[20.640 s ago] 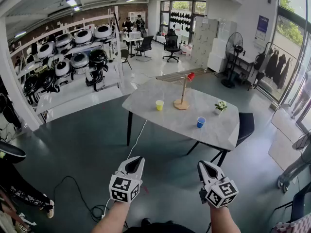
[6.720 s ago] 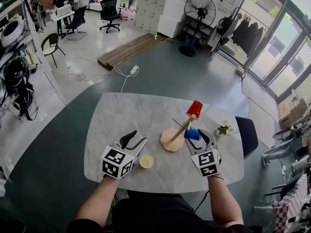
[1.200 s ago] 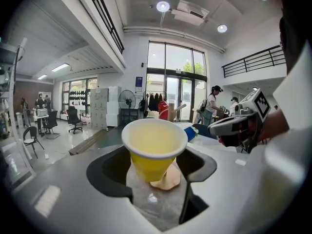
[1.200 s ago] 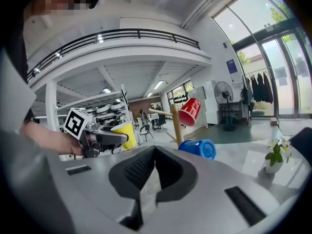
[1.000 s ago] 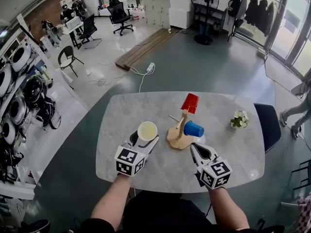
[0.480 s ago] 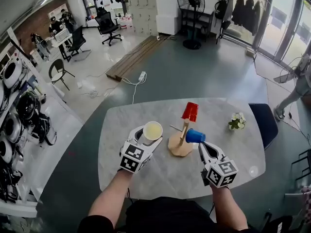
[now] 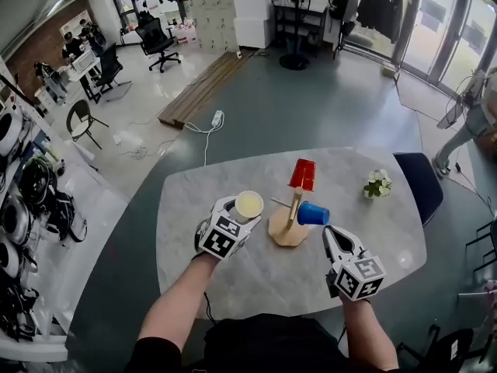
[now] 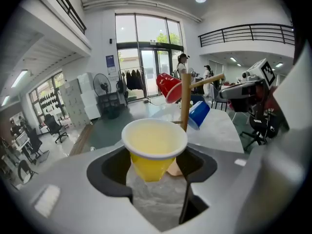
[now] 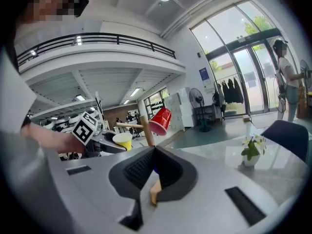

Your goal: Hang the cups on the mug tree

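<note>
table (image 7: 203,208): pale marble top with rounded corners, standing on a grey floor.
mug tree (image 7: 293,208): wooden, with a round base, a pole and pegs; it stands near the middle of the table.
red cup (image 7: 303,174): hung tilted on the top peg, on the far side of the pole.
blue cup (image 7: 313,213): hung on a lower peg to the right of the pole, lying sideways.
bare peg (image 7: 279,203): sticks out of the pole to the left, toward the yellow cup (image 8: 154,147).
yellow cup: upright with its mouth up, pale inside and empty. It is clear of the table, whose marble shows beneath its base. It sits just left of the pole, apart from it.
left gripper (image 7: 242,214): over the table left of the mug tree. Its fingers stand wide and clamp the yellow cup from both sides, below the rim.
right gripper (image 9: 153,167): at the near right of the mug tree, with its fingers pressed together and nothing between them. The tips point toward the pole, just near of the blue cup.
plant (image 7: 377,183): small, white-flowered, in a pot at the far right of the table, well apart from the mug tree.
chair (image 7: 419,183): dark, at the table's right edge.
person (image 7: 474,115): stands at the far right, by the glass doors.
</note>
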The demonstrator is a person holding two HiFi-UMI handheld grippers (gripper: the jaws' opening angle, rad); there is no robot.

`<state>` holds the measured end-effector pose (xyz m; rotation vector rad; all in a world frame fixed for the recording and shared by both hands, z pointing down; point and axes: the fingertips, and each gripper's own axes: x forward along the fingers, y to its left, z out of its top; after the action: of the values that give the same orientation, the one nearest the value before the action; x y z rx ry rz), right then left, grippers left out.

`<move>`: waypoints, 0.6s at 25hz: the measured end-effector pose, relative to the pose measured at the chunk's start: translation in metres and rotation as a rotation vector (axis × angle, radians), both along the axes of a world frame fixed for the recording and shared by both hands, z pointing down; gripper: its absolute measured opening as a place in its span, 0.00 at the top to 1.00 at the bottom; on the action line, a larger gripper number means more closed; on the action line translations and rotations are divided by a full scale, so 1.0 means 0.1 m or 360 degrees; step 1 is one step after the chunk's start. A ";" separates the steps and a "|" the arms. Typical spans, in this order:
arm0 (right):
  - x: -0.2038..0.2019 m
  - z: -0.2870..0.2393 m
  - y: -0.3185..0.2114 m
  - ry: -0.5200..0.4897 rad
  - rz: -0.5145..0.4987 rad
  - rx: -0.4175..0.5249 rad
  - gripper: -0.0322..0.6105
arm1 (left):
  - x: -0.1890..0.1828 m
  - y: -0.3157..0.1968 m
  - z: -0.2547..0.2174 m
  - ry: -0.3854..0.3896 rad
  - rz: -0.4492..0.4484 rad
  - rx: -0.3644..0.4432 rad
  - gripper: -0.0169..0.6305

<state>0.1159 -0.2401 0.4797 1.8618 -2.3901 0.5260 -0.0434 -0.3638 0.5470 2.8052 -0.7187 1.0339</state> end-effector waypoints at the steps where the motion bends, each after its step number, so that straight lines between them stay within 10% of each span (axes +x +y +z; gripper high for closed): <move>1: 0.00 0.01 0.02 -0.0005 0.0008 -0.0001 0.93 | 0.02 0.00 0.05 -0.0027 0.0015 -0.0013 0.51; 15: 0.11 0.09 0.14 -0.0064 0.0058 -0.0016 0.93 | 0.27 -0.08 0.32 -0.0435 0.0264 0.0139 0.51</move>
<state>0.1271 -0.2262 0.4883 1.9123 -2.3781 0.5828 -0.0165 -0.3721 0.5789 2.8689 -0.5714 1.4709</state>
